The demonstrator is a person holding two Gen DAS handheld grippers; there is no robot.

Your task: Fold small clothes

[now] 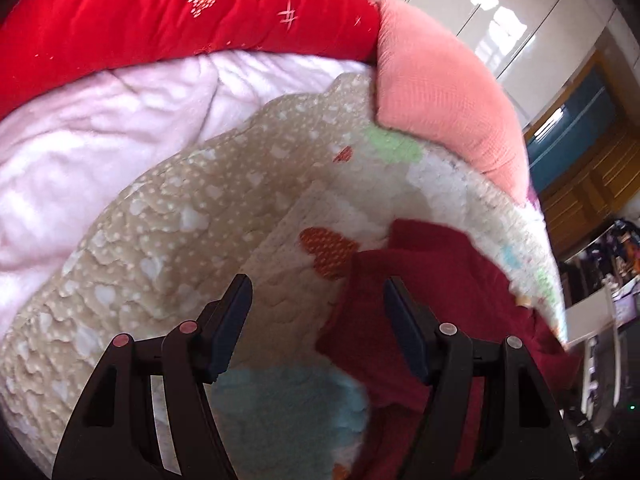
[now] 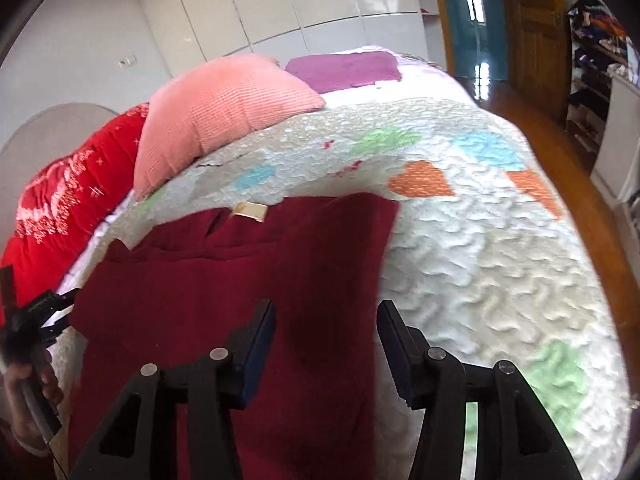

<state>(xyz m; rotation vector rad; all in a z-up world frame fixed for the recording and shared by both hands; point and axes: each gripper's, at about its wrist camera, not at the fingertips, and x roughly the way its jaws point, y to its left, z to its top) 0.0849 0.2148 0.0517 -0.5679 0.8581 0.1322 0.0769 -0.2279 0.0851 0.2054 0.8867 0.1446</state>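
Dark red knitted garment [image 2: 248, 280] lies spread flat on the quilted bedspread with coloured heart patches [image 2: 480, 272], near the bed's side edge and below the salmon-pink ribbed pillow [image 2: 224, 108] — laid out smooth, likely so a fold can run straight. Right tool [image 2: 326, 344] hovers over the garment's right edge, jaws parted and gripping nothing. Left tool [image 1: 318, 320] — also released and empty — hangs above the garment's left edge, one finger over quilt, one over cloth. Both seem placed to take opposite edges.
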